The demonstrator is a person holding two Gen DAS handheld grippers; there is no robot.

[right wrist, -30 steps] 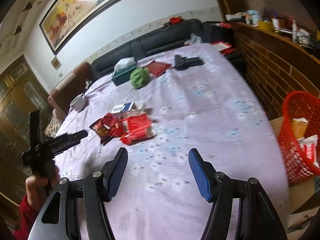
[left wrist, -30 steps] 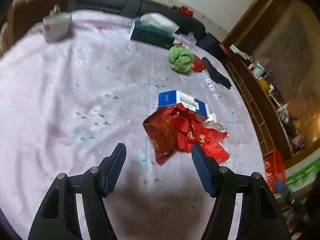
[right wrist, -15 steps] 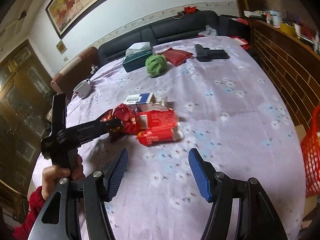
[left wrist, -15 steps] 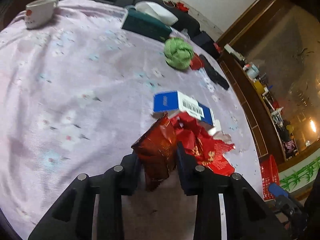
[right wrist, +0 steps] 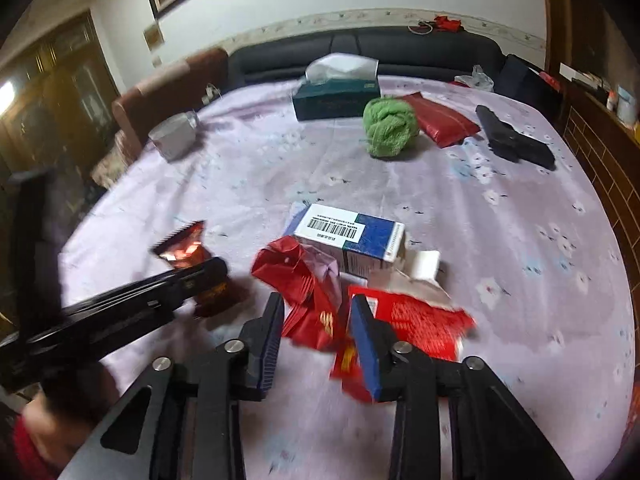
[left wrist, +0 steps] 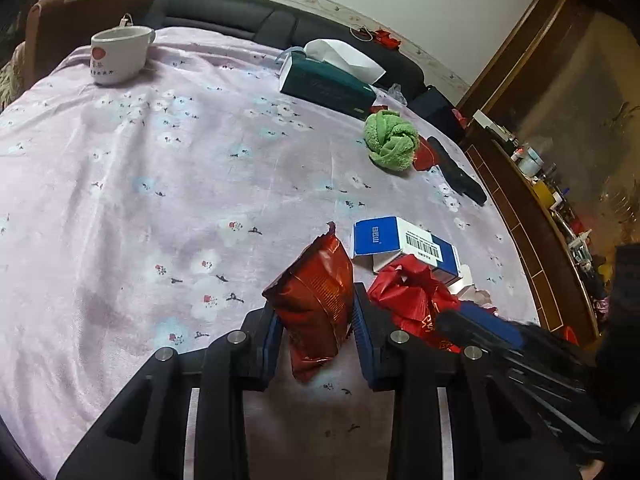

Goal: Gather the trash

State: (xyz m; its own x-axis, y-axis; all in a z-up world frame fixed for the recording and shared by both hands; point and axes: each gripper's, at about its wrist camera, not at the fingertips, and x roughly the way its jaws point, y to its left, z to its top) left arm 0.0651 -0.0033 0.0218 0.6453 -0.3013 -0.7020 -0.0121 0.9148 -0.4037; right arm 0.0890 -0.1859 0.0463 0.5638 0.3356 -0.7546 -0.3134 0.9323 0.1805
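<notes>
In the left wrist view the left gripper (left wrist: pixel 316 320) has its two fingers pressed against the sides of a dark red foil snack bag (left wrist: pixel 316 300), which stands upright between them above the lilac flowered tablecloth (left wrist: pixel 160 200). Just beside it, toward the right edge of the table, lies a crumpled red wrapper (left wrist: pixel 412 300), touching a blue and white carton (left wrist: pixel 404 244) with a barcode. The blue-padded tip of the right gripper (left wrist: pixel 488 332) reaches in beside that wrapper. Farther across the cloth sit a green balled cloth (left wrist: pixel 390 146), a dark green tissue box (left wrist: pixel 328 84) near the far edge, a white mug (left wrist: pixel 116 54) at the far left corner and a black object (left wrist: pixel 460 172) near the right edge. In the right wrist view the right gripper (right wrist: pixel 316 328) has its fingers drawn fairly narrow around the crumpled red wrapper (right wrist: pixel 308 296); whether the pads actually grip it cannot be told through the blur. A flat red packet (right wrist: pixel 416 324) lies just right of its right finger, and the carton (right wrist: pixel 352 236) sits just beyond. The left gripper (right wrist: pixel 192 280) shows at the left, holding the snack bag (right wrist: pixel 186 246) off the cloth.
</notes>
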